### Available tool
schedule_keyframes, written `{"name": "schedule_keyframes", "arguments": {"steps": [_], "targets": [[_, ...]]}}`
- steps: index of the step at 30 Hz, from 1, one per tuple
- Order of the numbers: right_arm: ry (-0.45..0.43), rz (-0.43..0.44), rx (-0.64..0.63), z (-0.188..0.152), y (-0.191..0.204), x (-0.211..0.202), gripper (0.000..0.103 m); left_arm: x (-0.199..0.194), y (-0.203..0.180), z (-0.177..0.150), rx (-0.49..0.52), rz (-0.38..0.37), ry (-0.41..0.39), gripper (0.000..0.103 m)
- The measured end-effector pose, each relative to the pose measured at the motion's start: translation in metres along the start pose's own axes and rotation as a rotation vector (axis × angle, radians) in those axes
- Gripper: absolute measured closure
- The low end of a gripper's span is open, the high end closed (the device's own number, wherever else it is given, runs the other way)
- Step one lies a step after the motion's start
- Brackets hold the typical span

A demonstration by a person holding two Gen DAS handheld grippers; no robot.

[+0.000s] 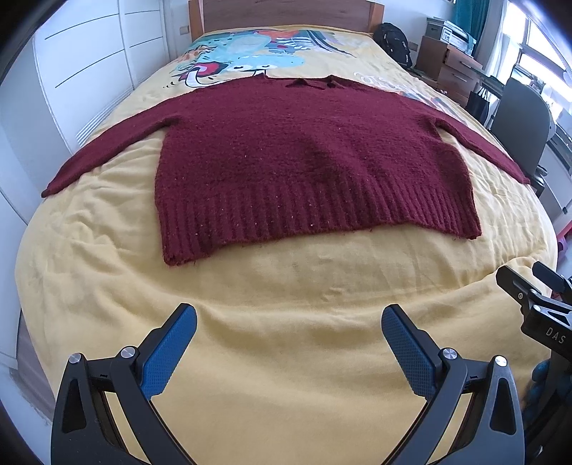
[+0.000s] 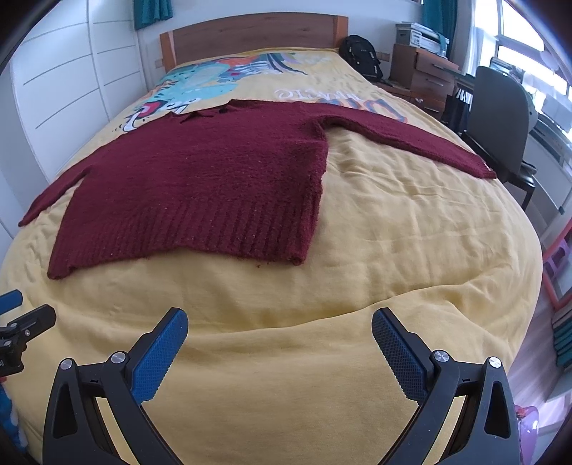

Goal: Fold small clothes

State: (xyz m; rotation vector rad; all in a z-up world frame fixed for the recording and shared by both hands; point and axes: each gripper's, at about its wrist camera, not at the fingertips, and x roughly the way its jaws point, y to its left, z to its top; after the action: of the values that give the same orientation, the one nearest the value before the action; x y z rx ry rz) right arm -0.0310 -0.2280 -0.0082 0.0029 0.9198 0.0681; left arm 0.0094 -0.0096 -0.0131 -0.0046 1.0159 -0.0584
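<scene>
A dark red sweater (image 1: 304,157) lies flat on the bed (image 1: 286,322), spread on a yellow blanket (image 1: 107,250), well ahead of both tools. Its ribbed hem (image 1: 314,214) faces the tools, the collar (image 1: 311,84) points away toward the headboard (image 2: 250,32), and both sleeves stretch out to the sides.

The left tool (image 1: 289,352) hangs over bare blanket short of the hem, its blue pads (image 1: 168,352) spread wide with nothing between them. The right tool (image 2: 279,352) is likewise wide apart and empty, and from its view the sweater sits ahead and to the left, with the right sleeve (image 2: 411,137) running off ahead and to the right.

No fold looks made yet, so this seems to be the very start: the garment is laid out and the first grasp is still to come. The next move likely calls for each tool to reach forward to a sleeve or a side edge, pinch the thick knit without catching the blanket beneath, and carry it inward across the body. The bulky, soft fabric may slump or drag, so a firm bite near the edge would help.
</scene>
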Motion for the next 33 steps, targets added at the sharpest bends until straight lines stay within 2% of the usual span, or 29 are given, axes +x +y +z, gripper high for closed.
{"name": "schedule_keyframes", "arguments": {"steps": [17, 26, 33], "targets": [[0.017, -0.009, 0.004, 0.002, 0.001, 0.001, 0.000, 0.004, -0.001, 0.002, 0.035, 0.016, -0.001, 0.001], [0.037, -0.020, 0.007, 0.004, 0.003, 0.007, 0.000, 0.004, -0.002, 0.004, 0.074, 0.018, -0.028, 0.001], [0.055, -0.029, 0.020, 0.010, 0.003, 0.010, 0.000, 0.011, 0.009, 0.010, 0.087, -0.048, 0.029, 0.001]]}}
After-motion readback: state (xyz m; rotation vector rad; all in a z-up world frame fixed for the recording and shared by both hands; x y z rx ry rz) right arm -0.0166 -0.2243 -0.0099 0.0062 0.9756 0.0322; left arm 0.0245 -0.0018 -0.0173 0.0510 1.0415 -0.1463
